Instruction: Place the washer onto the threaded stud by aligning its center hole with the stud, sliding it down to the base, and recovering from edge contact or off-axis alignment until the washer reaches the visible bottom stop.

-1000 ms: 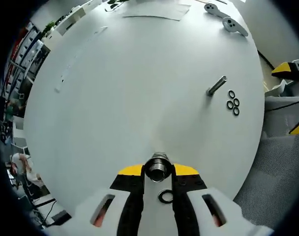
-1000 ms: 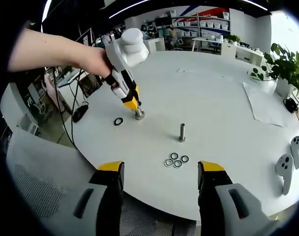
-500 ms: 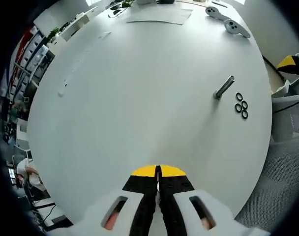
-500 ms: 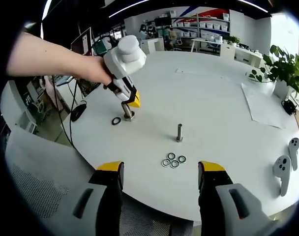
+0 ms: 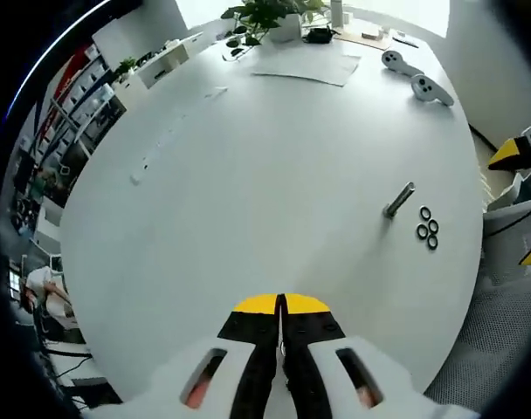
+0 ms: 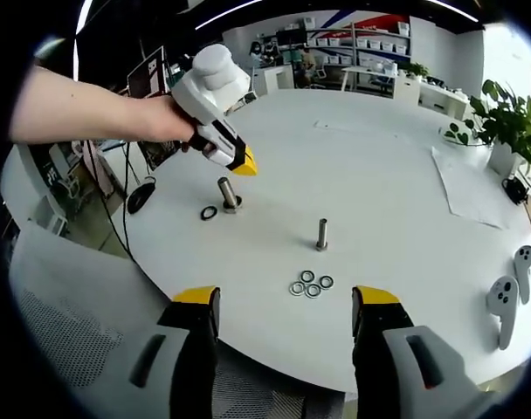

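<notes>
In the right gripper view a short thick threaded stud (image 6: 226, 193) stands upright on the white round table (image 6: 379, 166), with a black washer (image 6: 210, 212) lying flat just beside its base. A hand holds my left gripper (image 6: 244, 164) a little above and to the right of that stud, jaws shut with nothing visible between them. A thinner stud (image 6: 322, 234) stands mid-table, with several loose washers (image 6: 307, 285) in front of it. My right gripper (image 6: 286, 301) is open near the table's edge. In the left gripper view the shut left gripper (image 5: 280, 303) faces the thin stud (image 5: 399, 200) and loose washers (image 5: 426, 227).
Two white controllers (image 6: 507, 292) lie at the right, also seen as controllers (image 5: 414, 77) at the far side. A paper sheet (image 6: 471, 183) and a potted plant (image 6: 510, 122) sit beyond. A grey mesh chair (image 6: 65, 349) stands off the table's near edge.
The left gripper's jaws, open around the thick stud a second ago, have shut, and it has lifted up and away from the stud. The washer still lies beside the stud.
</notes>
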`<state>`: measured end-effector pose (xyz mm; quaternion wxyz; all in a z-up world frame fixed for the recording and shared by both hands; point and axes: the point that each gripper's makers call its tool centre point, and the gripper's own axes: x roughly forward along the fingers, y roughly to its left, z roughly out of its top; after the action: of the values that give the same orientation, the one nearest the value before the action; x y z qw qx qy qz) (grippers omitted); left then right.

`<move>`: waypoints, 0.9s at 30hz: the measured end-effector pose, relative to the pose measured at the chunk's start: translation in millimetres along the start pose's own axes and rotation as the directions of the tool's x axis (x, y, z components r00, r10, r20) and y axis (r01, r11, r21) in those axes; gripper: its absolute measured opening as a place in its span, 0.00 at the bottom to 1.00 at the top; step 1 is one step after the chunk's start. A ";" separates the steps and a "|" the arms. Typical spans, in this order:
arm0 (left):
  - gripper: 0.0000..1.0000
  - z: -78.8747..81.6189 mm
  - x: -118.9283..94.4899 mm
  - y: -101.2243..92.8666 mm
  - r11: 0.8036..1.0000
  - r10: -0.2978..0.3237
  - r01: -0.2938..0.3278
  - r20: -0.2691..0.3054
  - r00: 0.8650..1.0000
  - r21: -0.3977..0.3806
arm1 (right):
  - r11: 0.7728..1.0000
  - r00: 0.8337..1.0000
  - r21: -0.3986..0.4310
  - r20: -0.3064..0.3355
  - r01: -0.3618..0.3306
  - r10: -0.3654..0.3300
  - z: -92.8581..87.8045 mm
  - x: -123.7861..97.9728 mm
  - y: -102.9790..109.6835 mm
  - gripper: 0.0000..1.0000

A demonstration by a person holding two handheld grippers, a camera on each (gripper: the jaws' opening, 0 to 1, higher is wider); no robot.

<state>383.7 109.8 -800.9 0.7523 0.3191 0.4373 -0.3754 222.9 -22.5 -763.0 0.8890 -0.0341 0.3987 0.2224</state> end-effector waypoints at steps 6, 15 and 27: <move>0.00 5.1 -11.9 -0.3 1.000 0.018 -0.017 0.035 0.999 -0.025 | 1.000 1.000 -0.019 -0.007 -0.002 0.002 -1.1 0.9 1.6 0.64; 0.00 7.0 -38.7 5.6 0.992 0.053 -0.041 0.100 0.994 -0.119 | 0.999 1.000 -0.044 -0.011 -0.009 0.009 -1.8 3.1 5.6 0.64; 0.00 -4.7 -72.9 4.9 0.980 0.111 -0.083 0.149 0.983 -0.181 | 0.999 1.000 -0.041 -0.007 -0.018 0.018 -1.7 2.5 8.0 0.63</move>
<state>361.4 137.0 -736.7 0.8271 0.2422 0.3913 -0.3226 219.8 -14.8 -765.0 0.8849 -0.0495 0.3971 0.2384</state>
